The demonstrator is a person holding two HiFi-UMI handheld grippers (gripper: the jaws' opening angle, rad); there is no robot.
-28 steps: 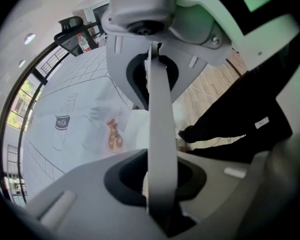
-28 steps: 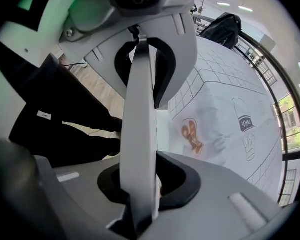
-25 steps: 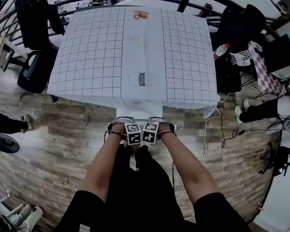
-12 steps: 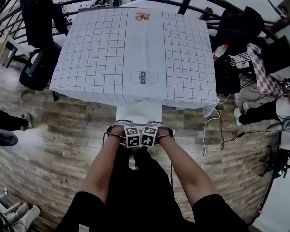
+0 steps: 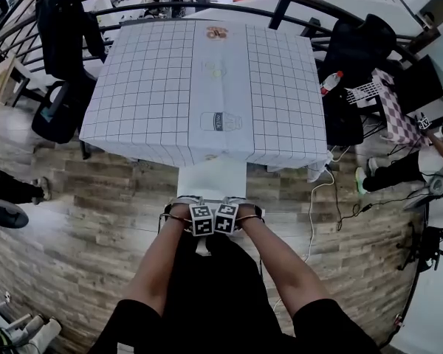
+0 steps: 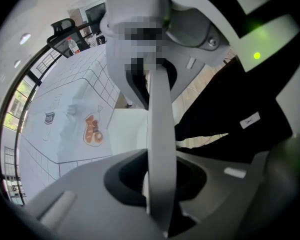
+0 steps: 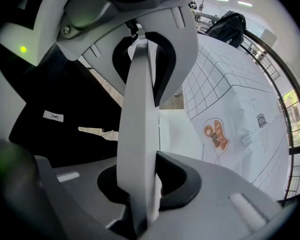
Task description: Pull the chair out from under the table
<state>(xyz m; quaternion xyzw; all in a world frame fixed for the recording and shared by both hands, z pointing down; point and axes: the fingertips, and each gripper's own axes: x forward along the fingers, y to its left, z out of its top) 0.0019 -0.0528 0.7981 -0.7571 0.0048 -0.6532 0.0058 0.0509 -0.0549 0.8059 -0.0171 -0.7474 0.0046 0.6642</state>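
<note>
The white chair (image 5: 211, 178) stands at the near side of the table (image 5: 140, 87), which wears a grid-printed cloth; its seat shows between the table's edge and my hands. Both grippers point down, side by side on the top of the chair's back. My left gripper (image 5: 190, 203) is shut on the thin white chair back (image 6: 160, 149), which runs straight between its jaws. My right gripper (image 5: 241, 203) is shut on the same chair back (image 7: 139, 134). In the head view the marker cubes hide the fingertips. The chair's legs are out of sight.
A black chair draped with a jacket (image 5: 59, 32) stands left of the table and another black chair (image 5: 362, 43) right of it, with a water bottle (image 5: 328, 80) beside. A white cable (image 5: 311, 212) trails over the wooden floor. People's feet show at left (image 5: 7, 190) and right (image 5: 387, 174).
Both grippers have drawn back toward me with the chair back between them. More of the white seat now shows outside the table's edge.
</note>
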